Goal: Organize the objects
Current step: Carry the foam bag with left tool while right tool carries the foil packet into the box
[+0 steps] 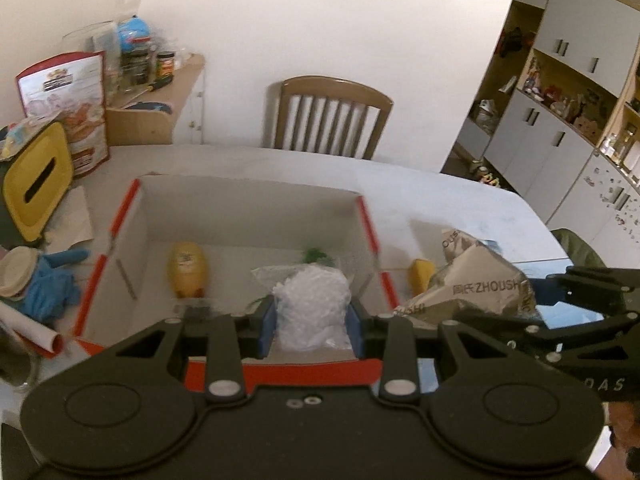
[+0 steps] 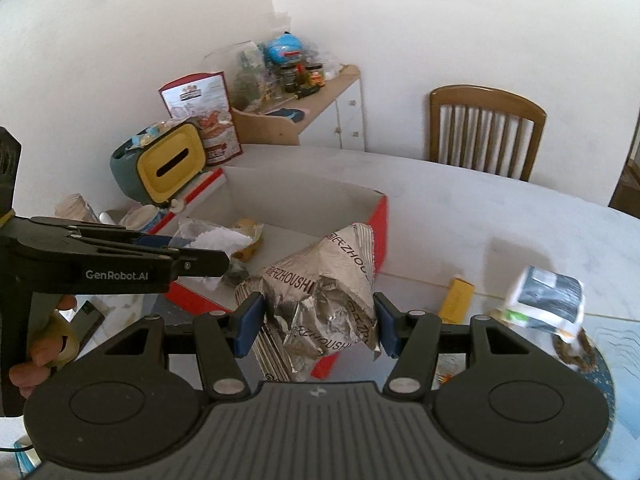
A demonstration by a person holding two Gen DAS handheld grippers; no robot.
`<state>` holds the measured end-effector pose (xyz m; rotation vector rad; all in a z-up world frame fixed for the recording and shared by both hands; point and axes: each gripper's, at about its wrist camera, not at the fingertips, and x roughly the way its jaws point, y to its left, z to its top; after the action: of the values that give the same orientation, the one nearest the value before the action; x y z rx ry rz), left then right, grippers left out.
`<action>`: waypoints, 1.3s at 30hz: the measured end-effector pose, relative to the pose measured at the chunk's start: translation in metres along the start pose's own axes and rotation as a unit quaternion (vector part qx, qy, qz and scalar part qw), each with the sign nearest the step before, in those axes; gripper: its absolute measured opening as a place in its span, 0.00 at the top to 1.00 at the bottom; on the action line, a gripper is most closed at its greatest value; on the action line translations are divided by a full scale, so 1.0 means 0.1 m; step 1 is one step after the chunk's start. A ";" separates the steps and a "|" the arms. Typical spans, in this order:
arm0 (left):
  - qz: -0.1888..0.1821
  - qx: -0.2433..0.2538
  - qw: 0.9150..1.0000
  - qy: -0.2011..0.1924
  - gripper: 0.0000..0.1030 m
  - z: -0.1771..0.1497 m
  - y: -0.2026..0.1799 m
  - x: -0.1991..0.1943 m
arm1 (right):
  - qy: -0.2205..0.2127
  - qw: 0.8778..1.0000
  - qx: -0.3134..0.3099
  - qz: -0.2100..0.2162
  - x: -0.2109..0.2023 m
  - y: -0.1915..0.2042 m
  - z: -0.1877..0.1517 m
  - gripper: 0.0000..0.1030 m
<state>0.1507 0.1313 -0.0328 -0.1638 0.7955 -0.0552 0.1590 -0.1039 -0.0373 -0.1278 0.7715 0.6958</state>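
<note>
- We see left gripper (image 1: 313,322) jaws pinching a clear bubble-wrap bag (image 1: 312,308), upright over the red-edged box (image 1: 248,216).
- Right gripper (image 2: 316,320) jaws pinch a crumpled foil bag (image 2: 320,300), peak pointing up, beside the box.

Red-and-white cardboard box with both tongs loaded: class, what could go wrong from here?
1. The left tongs squeeze a soft clear plastic bag of white material; it may slip or burst over the red-and-white cardboard box.
2. The right tongs pinch a crumpled silver foil bag close beside the left tongs; they could collide.
</note>
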 end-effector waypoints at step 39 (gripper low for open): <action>0.073 0.020 0.992 0.104 0.66 0.12 0.84 1.06 | 0.100 0.994 -0.034 -0.025 2.17 0.41 0.75 0.44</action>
<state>0.2326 0.2039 -0.1133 -0.0622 1.0124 0.0519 0.2886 0.0695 -0.1244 -0.2805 0.9328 0.6692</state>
